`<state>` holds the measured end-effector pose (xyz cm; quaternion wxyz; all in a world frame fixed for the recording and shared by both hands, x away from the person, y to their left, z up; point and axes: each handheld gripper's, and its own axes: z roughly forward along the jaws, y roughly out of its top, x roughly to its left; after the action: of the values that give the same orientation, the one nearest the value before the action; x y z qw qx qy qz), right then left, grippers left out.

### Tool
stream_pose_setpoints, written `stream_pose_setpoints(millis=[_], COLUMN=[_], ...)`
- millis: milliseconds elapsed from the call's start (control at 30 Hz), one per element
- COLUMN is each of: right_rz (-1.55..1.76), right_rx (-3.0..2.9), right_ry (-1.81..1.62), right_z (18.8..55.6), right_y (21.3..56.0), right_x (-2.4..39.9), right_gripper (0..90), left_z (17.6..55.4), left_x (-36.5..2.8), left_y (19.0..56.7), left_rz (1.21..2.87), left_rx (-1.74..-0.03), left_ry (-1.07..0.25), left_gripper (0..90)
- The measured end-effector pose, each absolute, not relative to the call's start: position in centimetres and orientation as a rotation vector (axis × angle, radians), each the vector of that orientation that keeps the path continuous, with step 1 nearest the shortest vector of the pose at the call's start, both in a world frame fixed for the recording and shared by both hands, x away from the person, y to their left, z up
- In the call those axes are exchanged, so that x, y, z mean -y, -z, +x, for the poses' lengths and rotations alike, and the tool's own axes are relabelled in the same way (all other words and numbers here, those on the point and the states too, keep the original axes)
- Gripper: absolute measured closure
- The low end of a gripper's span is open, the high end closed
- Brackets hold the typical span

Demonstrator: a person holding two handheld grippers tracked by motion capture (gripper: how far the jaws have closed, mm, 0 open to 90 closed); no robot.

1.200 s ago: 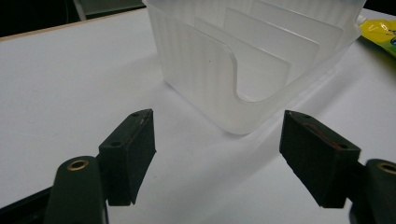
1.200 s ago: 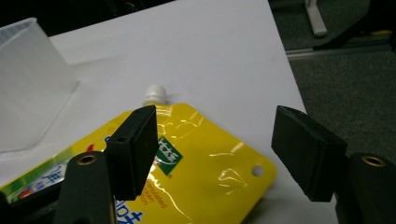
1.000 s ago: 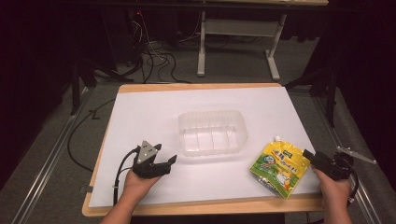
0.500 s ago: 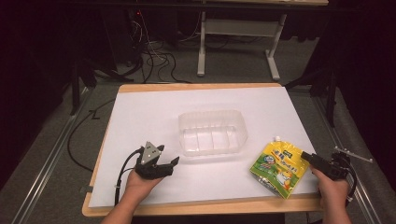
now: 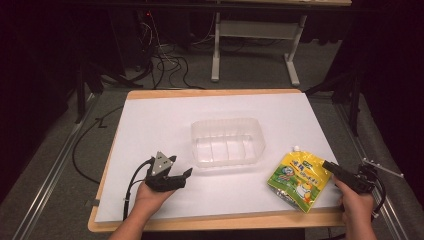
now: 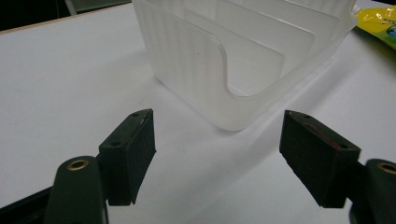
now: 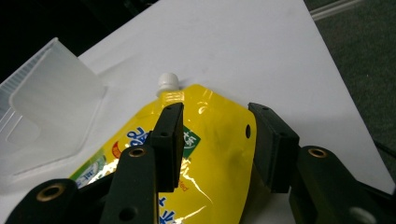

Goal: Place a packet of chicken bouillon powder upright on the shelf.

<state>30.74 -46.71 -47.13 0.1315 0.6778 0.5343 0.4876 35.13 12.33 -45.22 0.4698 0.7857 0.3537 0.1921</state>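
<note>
A clear plastic container [image 5: 227,142] stands at the middle of the white table sheet [image 5: 150,125]. My left gripper [image 5: 186,175] rests near the front left with its jaws wide open, pointing at the container's near corner [image 6: 224,70]; nothing is between the fingers of the left gripper [image 6: 222,135]. A yellow spouted pouch [image 5: 298,180] lies flat at the front right, its white cap [image 7: 168,81] pointing away from me. My right gripper [image 5: 331,166] reaches over the pouch's right edge. Seen in its own view, the right gripper [image 7: 215,130] is open, its jaws on either side of the pouch's [image 7: 219,149] upper part.
The table's wooden edge [image 5: 210,93] borders the sheet. Metal floor rails [image 5: 45,185] run along both sides. Cables [image 5: 165,65] and white desk legs [image 5: 216,50] lie beyond the far edge. The container's wall [image 7: 51,98] stands just left of the pouch.
My left gripper has shifted slightly to the right and lower towards the table. My right gripper has crept a little further over the pouch. Both stay open.
</note>
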Motion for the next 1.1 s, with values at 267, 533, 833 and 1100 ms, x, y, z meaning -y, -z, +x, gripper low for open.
stream_pose_setpoints(millis=[267,533,833,1100], right_rz=[2.098,2.092,2.072,1.874], right_rx=[-1.571,-1.639,-1.694,-1.701], right_ry=[-1.406,-1.435,-1.348,-1.385], right_z=[31.0,31.3,31.4,30.8], right_y=[48.3,48.4,48.2,45.4], right_x=[47.2,46.9,46.4,45.0], right_gripper=[58.0,60.3,85.9,90.0], left_z=[35.1,35.1,34.9,34.9], left_x=[-12.4,-12.4,-12.3,-12.3], left_y=[45.3,45.1,45.1,45.1], left_rz=[1.923,1.916,1.915,1.914], left_rx=[-0.871,-0.864,-0.861,-0.856], left_ry=[-0.469,-0.467,-0.454,-0.458], left_gripper=[27.4,27.5,28.3,28.4])
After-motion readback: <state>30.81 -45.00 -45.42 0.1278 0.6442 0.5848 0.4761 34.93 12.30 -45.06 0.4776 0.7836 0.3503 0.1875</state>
